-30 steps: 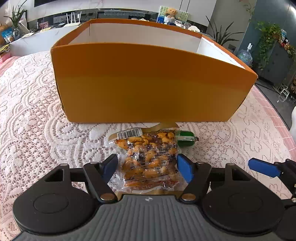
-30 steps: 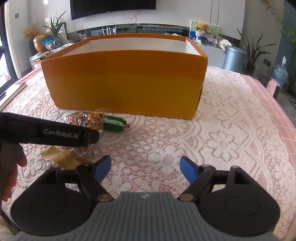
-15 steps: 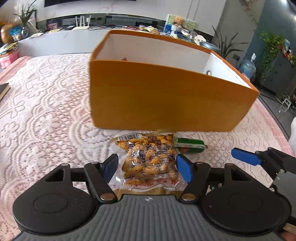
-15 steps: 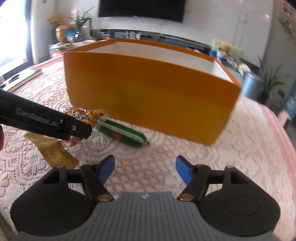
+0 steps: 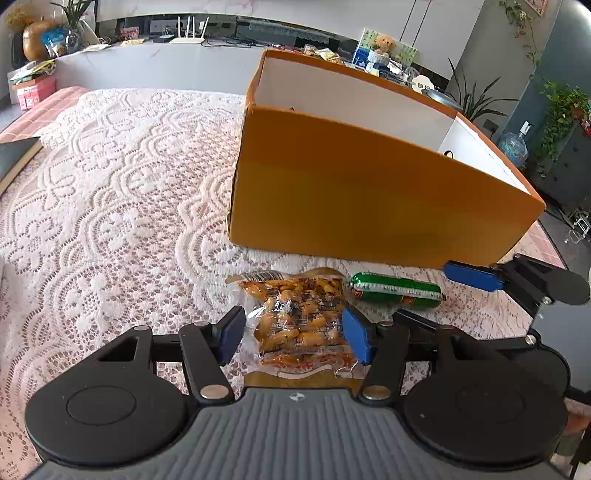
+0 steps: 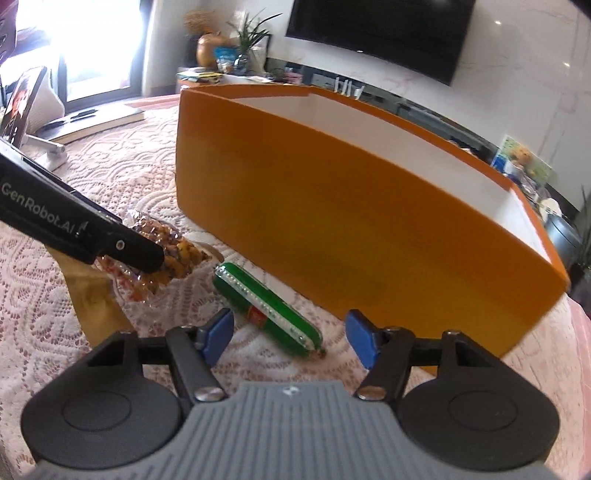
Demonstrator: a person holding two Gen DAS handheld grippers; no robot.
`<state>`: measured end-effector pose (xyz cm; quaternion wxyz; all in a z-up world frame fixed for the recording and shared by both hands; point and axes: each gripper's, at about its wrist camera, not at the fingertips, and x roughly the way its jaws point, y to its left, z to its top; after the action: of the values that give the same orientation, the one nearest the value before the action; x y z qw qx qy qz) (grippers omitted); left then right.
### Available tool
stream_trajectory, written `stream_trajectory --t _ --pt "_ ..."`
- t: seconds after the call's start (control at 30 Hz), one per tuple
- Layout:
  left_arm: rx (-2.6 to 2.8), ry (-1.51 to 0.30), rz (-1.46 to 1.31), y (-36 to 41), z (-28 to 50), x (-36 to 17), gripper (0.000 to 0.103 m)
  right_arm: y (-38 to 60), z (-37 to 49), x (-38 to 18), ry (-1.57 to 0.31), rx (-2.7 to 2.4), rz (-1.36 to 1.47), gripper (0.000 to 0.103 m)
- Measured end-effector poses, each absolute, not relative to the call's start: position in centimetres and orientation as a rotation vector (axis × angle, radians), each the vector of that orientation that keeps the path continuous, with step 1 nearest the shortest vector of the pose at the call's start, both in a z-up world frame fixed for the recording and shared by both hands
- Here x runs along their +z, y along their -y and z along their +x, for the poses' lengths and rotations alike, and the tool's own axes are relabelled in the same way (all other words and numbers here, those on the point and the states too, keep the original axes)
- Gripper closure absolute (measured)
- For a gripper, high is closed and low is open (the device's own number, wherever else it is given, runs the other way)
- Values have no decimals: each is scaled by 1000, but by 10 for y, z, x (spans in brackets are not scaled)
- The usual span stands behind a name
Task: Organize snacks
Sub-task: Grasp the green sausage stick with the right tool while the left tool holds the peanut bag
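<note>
Pretty lived-in living room here. The table's covered with a white lace tablecloth (image 5: 110,206) over pink. Behind it runs a long low white console (image 5: 155,55) cluttered with a white router (image 5: 188,35), papers and a gold vase (image 5: 35,44) with a plant beside it. A big dark TV (image 6: 380,33) hangs on a pale marble-look wall. Bright daylight is blowing out the window (image 6: 99,44) in the right wrist view (that corner is basically white). Over on the far side there's a teddy bear (image 5: 386,42) on the console, leafy potted plants (image 5: 474,99), a grey cabinet (image 5: 569,162) and a water jug (image 5: 513,146). A book with a pen (image 6: 99,118) lies on the table's edge.
</note>
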<state>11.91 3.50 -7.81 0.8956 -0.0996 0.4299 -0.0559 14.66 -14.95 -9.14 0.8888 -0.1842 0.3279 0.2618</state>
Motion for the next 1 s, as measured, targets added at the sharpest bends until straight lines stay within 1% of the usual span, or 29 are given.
stream_trajectory --t 0.03,0.13,0.2,0.23,0.27,0.3,0.33,0.37,0.47,0.6,0.67,0.87,1.0 --pt "-118 -894 -209 -35 119 -79 37 149 149 -93 -688 552 -384 43" --pt "-121 -898 -216 -36 119 -79 38 146 155 -99 -719 575 -394 48" --pt "-122 -907 -239 -40 120 -80 38 144 155 -99 -729 568 -393 53" --pt "-120 -912 -252 -42 120 -81 38 140 151 -97 -736 563 -393 61" --pt "-118 -919 -266 -44 121 -83 38 139 147 -95 -746 557 -394 72" --pt "-119 -927 -277 -46 122 -84 37 139 145 -94 -760 554 -393 73" --pt "-118 -932 -283 -46 122 -85 34 139 141 -93 -776 560 -384 79" --pt "-118 -933 -285 -46 122 -85 30 139 138 -92 -791 569 -371 83" --pt "-126 -932 -266 -42 122 -86 24 138 127 -87 -813 592 -325 84" --pt "-123 -936 -249 -40 122 -88 24 133 116 -86 -807 611 -303 83" --pt "-123 -935 -250 -40 122 -88 24 128 115 -86 -783 615 -326 73" --pt "-127 -935 -252 -41 123 -90 24 121 122 -88 -748 587 -367 73" --pt "-128 -932 -249 -40 123 -91 22 126 127 -91 -781 606 -311 74"
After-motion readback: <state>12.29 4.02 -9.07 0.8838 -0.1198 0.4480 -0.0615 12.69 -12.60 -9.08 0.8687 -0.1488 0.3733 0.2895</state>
